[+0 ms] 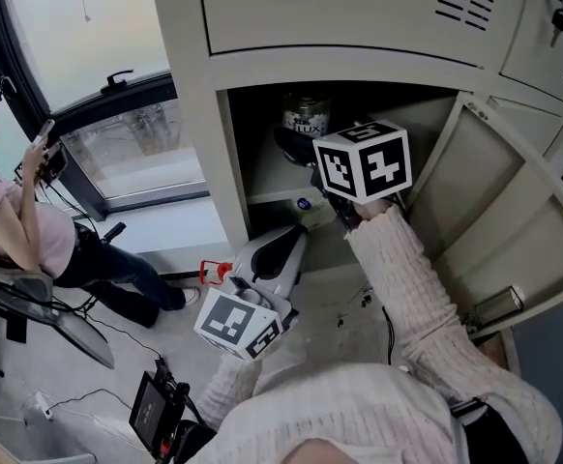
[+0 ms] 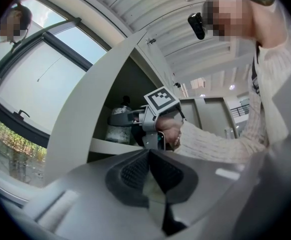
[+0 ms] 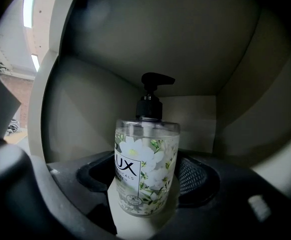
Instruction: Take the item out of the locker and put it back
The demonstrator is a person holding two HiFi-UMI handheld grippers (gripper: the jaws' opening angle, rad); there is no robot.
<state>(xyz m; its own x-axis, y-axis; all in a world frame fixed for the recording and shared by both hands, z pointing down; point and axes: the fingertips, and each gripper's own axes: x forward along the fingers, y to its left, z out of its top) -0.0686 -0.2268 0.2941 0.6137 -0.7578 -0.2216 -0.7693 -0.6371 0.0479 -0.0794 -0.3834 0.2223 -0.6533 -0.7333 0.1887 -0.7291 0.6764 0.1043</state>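
A clear LUX soap bottle (image 3: 146,169) with a black pump and a white flower print stands upright on the locker's upper shelf (image 1: 272,189). In the head view the bottle (image 1: 306,116) shows deep in the open compartment. My right gripper (image 3: 146,184) reaches into the locker, its pads against both sides of the bottle's lower body; in the head view the right gripper (image 1: 306,153) is partly hidden behind its marker cube. My left gripper (image 1: 277,249) hangs low in front of the locker, outside it, shut and holding nothing. The left gripper (image 2: 149,156) looks up at the bottle (image 2: 116,129).
The locker door (image 1: 499,201) hangs open to the right. A small white object (image 1: 306,206) lies under the shelf. A person (image 1: 15,230) sits at the left by a window. A dark device (image 1: 151,404) and cables lie on the floor.
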